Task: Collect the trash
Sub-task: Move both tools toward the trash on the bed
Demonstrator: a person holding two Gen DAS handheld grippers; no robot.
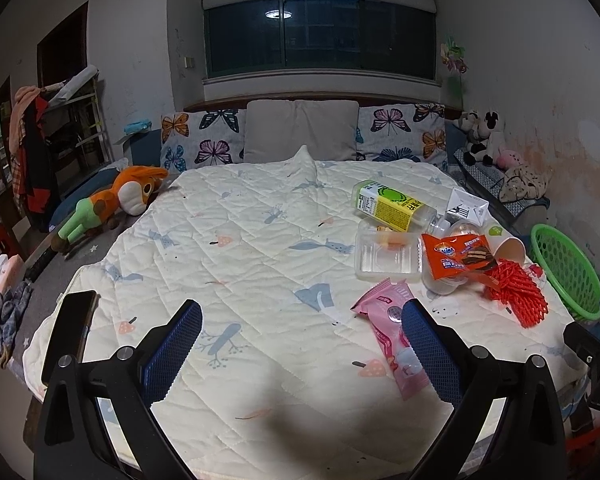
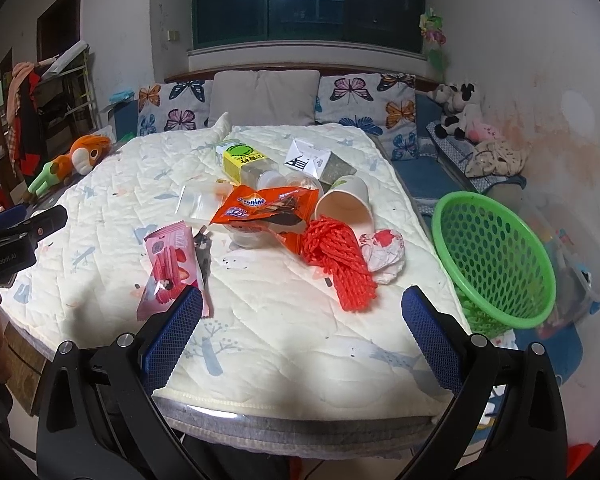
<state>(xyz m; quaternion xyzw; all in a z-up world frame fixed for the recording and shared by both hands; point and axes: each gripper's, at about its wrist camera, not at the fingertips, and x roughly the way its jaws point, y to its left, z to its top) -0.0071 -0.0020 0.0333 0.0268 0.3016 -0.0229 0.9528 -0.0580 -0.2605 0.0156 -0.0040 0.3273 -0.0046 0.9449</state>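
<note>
— While both sets of tongs hover over the quilt, what are they gripping?
— Neither grips a thing. The left gripper has its blue pads spread wide, bare quilt between them. The right gripper is spread just as wide, also empty.
— Where is the trash?
— Ahead of the right gripper, in one pile. A red foam net lies nearest, just beyond the gap between its fingers, touching a crumpled red-and-white wrapper. Behind those are an orange Ovaltine packet, a paper cup on its side and a clear plastic tray. Farther back lie a yellow-labelled bottle and a small white carton.
— And the pink one?
— A pink snack wrapper lies just ahead of the right gripper's left-hand finger. From the left wrist, it partly hides behind the left gripper's right-hand finger.
— The bin?
— A green basket is tilted off the bed's edge, ahead and to the right of the right gripper.
</note>
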